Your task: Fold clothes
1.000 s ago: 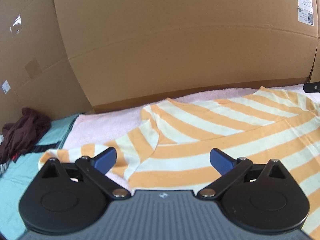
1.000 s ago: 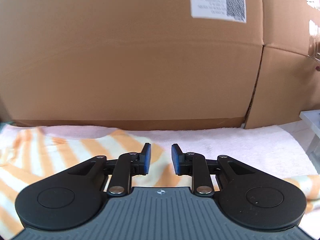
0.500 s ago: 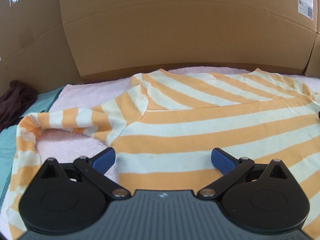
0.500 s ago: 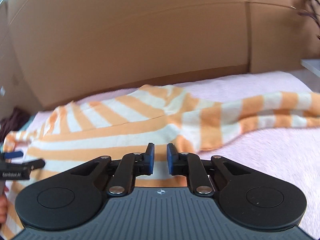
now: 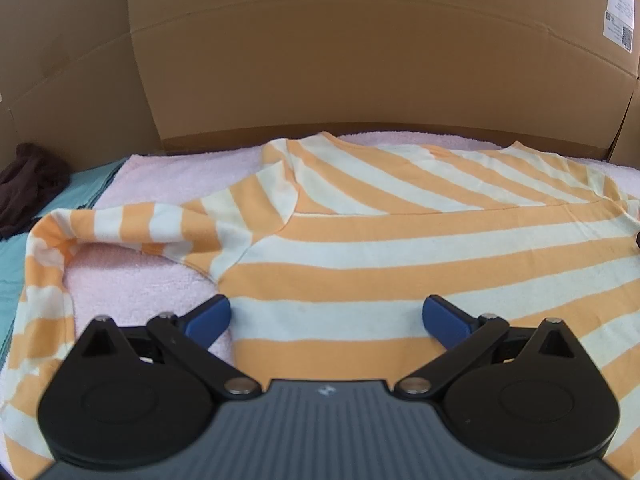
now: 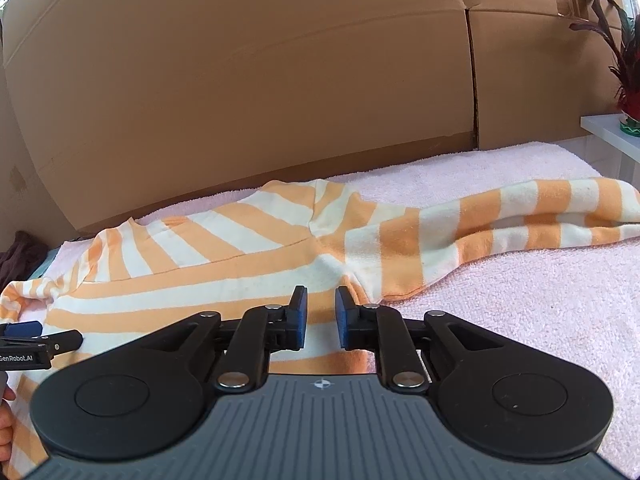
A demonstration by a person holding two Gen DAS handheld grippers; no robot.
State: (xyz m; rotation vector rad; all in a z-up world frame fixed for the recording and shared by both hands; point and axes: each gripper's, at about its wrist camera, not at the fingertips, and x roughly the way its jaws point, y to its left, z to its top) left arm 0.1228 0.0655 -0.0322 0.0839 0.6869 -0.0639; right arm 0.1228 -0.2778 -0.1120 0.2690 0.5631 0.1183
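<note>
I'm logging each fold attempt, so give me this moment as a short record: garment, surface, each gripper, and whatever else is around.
garment: orange-and-cream striped long-sleeve top, spread flat
sleeves: one sleeve stretched out to the right; the other sleeve bent back toward the camera
surface: pink towel
left gripper: open wide, over the top's side edge, holding nothing
right gripper: narrow gap between the fingers, nothing between them
backdrop: cardboard boxes
other: dark clothing on teal cloth; a plant at the far right
</note>
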